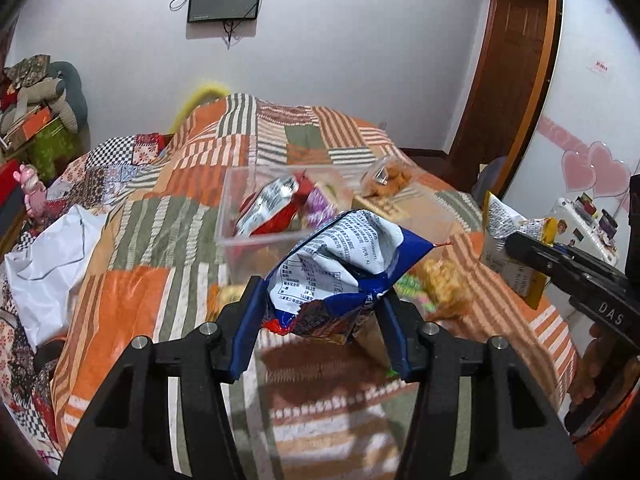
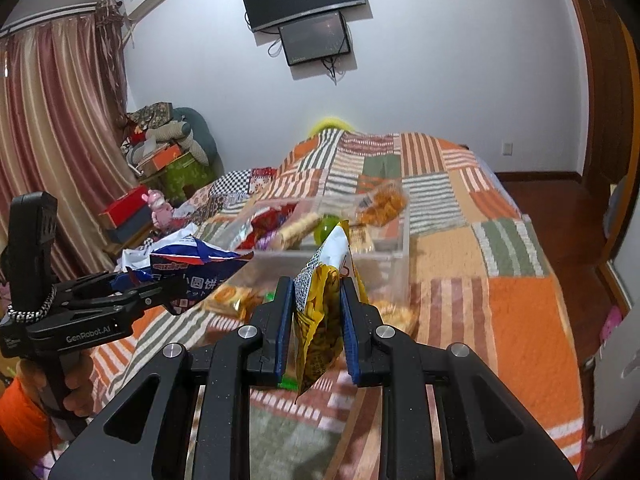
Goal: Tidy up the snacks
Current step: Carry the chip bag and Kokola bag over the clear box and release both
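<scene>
My left gripper (image 1: 320,292) is shut on a blue and white snack bag (image 1: 340,264), held above the bed in front of a clear plastic box (image 1: 228,208). The box holds several snack packs, among them a red and silver one (image 1: 272,208). My right gripper (image 2: 316,292) is shut on a yellow snack bag (image 2: 320,312), held up just before the same box (image 2: 396,236). In the right wrist view the left gripper (image 2: 160,284) shows at the left with the blue bag (image 2: 192,264). In the left wrist view the yellow bag (image 1: 504,248) shows at the right.
Loose snack packs lie on the patchwork quilt (image 1: 132,300) near the box: orange fried snacks (image 1: 444,284) and a biscuit pack (image 2: 232,298). A bag of fried snacks (image 2: 384,202) sits at the box's far corner. A white plastic bag (image 1: 52,264) lies left.
</scene>
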`<action>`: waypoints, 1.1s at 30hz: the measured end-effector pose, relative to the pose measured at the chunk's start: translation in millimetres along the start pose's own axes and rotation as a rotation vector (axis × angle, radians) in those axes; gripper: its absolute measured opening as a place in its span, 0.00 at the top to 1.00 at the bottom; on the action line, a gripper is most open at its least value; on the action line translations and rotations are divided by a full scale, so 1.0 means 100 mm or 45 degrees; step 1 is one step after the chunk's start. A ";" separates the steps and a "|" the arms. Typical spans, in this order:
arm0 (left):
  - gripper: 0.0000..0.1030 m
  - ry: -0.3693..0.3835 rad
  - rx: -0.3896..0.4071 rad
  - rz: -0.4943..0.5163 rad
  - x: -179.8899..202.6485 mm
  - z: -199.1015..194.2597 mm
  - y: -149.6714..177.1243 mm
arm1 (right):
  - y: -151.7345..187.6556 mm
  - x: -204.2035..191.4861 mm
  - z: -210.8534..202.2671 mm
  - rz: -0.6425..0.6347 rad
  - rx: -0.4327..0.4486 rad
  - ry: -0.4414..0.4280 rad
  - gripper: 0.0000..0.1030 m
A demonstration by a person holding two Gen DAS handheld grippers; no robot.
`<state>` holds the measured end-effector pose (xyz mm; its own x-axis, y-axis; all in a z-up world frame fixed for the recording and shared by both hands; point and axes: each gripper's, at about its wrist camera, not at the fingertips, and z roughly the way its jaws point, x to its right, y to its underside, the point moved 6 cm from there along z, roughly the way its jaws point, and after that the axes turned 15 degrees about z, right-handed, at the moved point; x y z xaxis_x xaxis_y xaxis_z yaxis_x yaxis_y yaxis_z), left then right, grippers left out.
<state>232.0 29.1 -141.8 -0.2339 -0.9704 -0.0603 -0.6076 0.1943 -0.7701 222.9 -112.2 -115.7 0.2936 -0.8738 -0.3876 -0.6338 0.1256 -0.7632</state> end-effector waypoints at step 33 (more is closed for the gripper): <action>0.48 0.039 0.062 0.089 0.34 0.97 -0.95 | -0.46 0.23 0.57 -0.039 0.011 0.011 0.80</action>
<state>355.0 -35.8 -132.4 -0.2982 -0.9497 -0.0959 -0.5514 0.2534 -0.7948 299.4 -111.4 -119.2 0.3065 -0.8814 -0.3594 -0.6186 0.1025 -0.7790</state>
